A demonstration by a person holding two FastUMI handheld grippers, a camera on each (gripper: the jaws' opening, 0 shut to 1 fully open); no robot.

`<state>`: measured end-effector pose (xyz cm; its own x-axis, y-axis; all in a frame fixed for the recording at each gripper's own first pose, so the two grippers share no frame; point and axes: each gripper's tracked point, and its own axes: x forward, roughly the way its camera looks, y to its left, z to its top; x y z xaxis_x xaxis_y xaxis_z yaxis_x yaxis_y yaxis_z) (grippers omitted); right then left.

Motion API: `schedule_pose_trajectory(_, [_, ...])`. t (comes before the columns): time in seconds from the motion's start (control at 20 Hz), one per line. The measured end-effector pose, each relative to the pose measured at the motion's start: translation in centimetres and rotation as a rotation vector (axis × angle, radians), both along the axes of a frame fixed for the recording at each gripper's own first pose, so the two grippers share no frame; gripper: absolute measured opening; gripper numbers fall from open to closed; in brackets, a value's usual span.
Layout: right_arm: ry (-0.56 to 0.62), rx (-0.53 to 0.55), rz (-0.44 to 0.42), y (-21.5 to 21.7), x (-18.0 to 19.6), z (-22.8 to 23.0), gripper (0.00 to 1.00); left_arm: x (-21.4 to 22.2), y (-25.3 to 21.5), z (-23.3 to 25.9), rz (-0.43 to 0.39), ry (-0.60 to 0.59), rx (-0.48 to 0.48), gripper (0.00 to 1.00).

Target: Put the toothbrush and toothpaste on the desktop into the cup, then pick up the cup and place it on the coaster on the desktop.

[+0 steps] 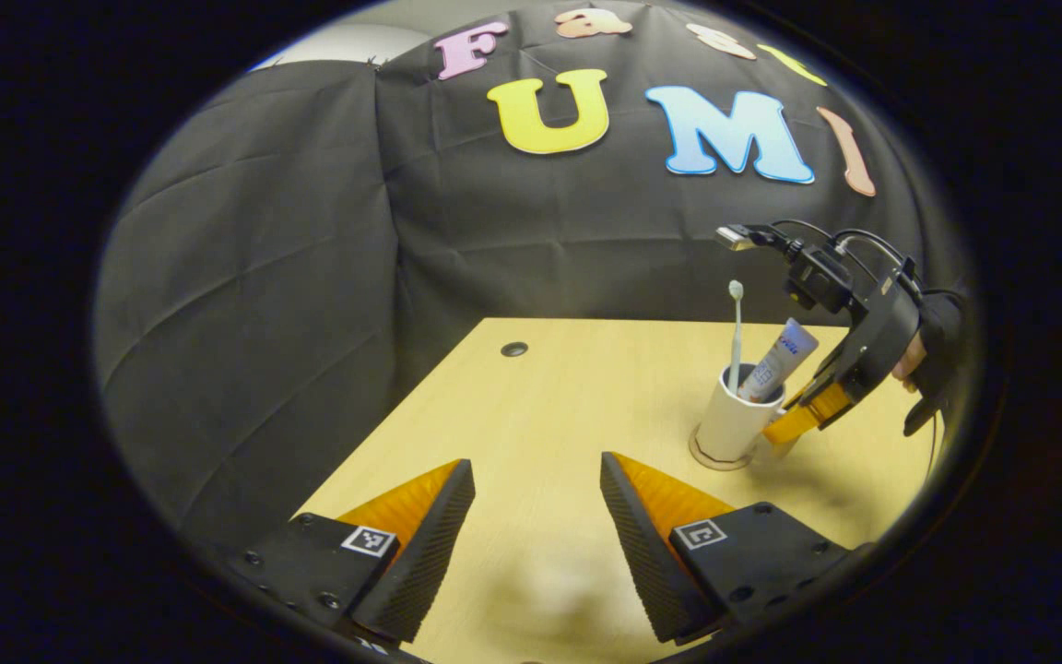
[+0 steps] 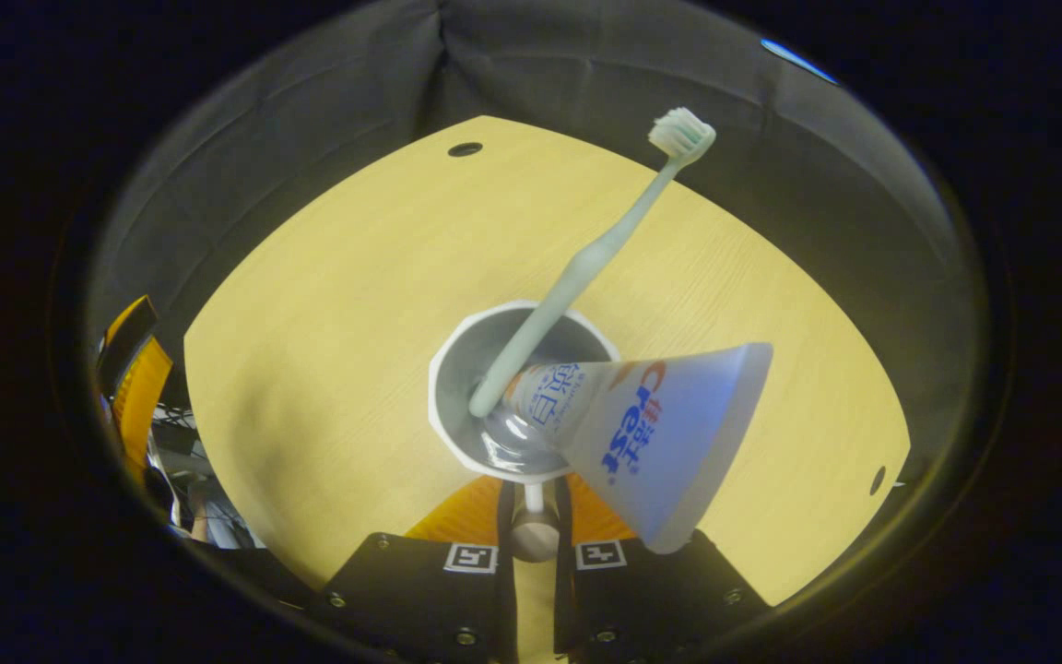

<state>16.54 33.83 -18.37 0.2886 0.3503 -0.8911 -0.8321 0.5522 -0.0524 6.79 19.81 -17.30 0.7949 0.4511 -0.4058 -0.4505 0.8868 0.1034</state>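
Observation:
A white cup [image 1: 732, 420] stands on the wooden desktop [image 1: 549, 406], with a thin round coaster [image 1: 704, 458] showing under its base. In it stand a pale toothbrush [image 1: 735, 332], bristles up, and a white toothpaste tube [image 1: 778, 358] that leans right. My right gripper [image 1: 784, 426], held by a hand, reaches the cup's right side. In the right gripper view I look down into the cup [image 2: 446, 387]. The toothbrush [image 2: 586, 263] and tube [image 2: 660, 433] lean out of it, and my right gripper [image 2: 533, 505] is shut on the cup's handle. My left gripper [image 1: 536, 466] hovers open near the desk's front.
The desktop has a small round hole [image 1: 513, 349] near its far left corner and another hole [image 2: 878, 480] by the right edge. Black cloth walls close in behind and to the left. The left gripper [image 2: 130, 369] sits at the left edge of the right gripper view.

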Motion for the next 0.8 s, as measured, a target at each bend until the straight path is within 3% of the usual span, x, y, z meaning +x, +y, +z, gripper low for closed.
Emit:
schedule_pose_trajectory(0.2, [-0.002,-0.004,-0.009,-0.1,0.0,-0.9,0.16,0.2,-0.1,-0.2,-0.003,-0.002,-0.014,0.94])
schedule_pose_trajectory(0.25, [0.008,0.006,-0.018,-0.4,0.4,-0.7,0.2,0.2,-0.2,-0.2,-0.006,-0.003,-0.016,0.94])
schedule_pose_trajectory(0.35, [0.003,0.014,-0.029,-2.9,1.3,2.3,0.25,0.1,-0.4,0.1,-0.015,-0.008,-0.013,0.94])
schedule_pose_trajectory(0.5, [-0.025,0.035,-0.029,-5.0,-1.3,6.0,0.3,0.1,-0.8,0.6,-0.033,-0.016,-0.008,0.94])
schedule_pose_trajectory(0.55, [-0.032,0.044,-0.032,-5.6,-2.2,8.0,0.25,0.1,-1.1,0.9,-0.041,-0.019,-0.006,0.94])
schedule_pose_trajectory(0.8, [-0.07,0.1,-0.065,-12.9,-7.6,18.6,0.25,1.6,-3.0,3.0,-0.1,-0.05,0.012,0.94])
